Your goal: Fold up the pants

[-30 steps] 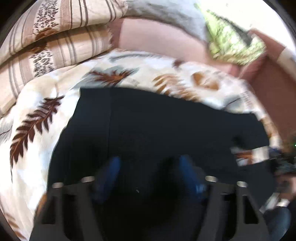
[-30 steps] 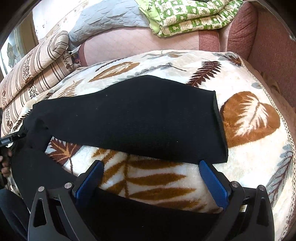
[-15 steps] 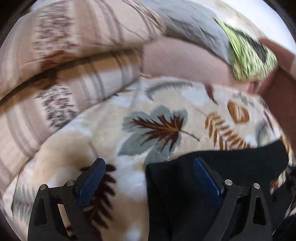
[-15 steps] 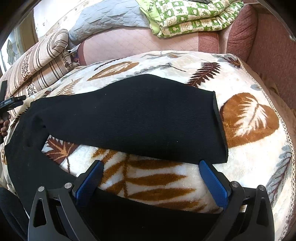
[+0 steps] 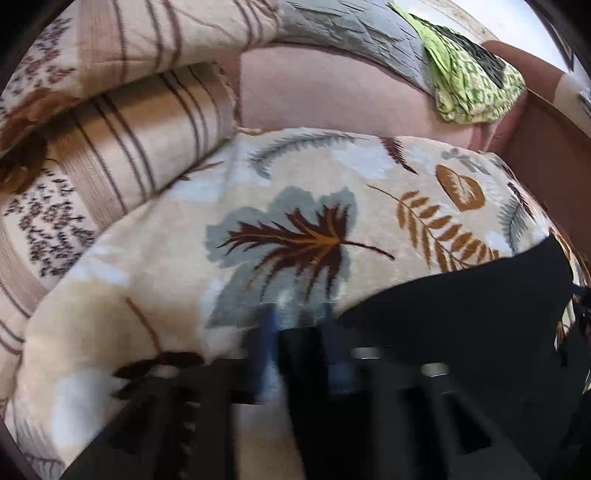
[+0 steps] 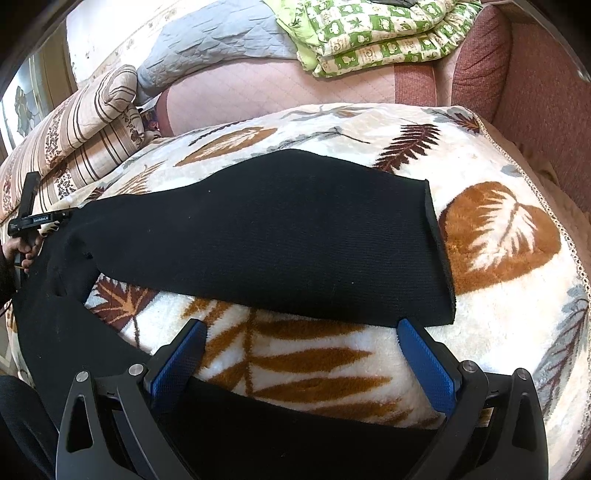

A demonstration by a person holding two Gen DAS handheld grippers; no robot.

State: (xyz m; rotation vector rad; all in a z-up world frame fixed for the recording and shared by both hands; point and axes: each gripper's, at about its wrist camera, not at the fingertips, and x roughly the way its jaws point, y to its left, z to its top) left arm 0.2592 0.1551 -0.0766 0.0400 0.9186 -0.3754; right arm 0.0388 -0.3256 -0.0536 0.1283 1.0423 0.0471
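- A leaf-patterned plush blanket [image 6: 491, 236] is spread as the supporting surface, over a pink quilted cover [image 6: 280, 92] seen behind it.
- Black pants [image 6: 266, 236] are laid directly on the blanket; one leg lies flat across it, the other runs along the near edge.
- A striped folded quilt [image 6: 81, 133] is set at the blanket's left end.
- A green patterned quilt [image 6: 373, 33] and a grey quilt [image 6: 207, 44] are laid on the pink cover.

Bright daylight, fisheye-bent edges; left gripper [image 5: 299, 343] motion-blurred, right view sharp
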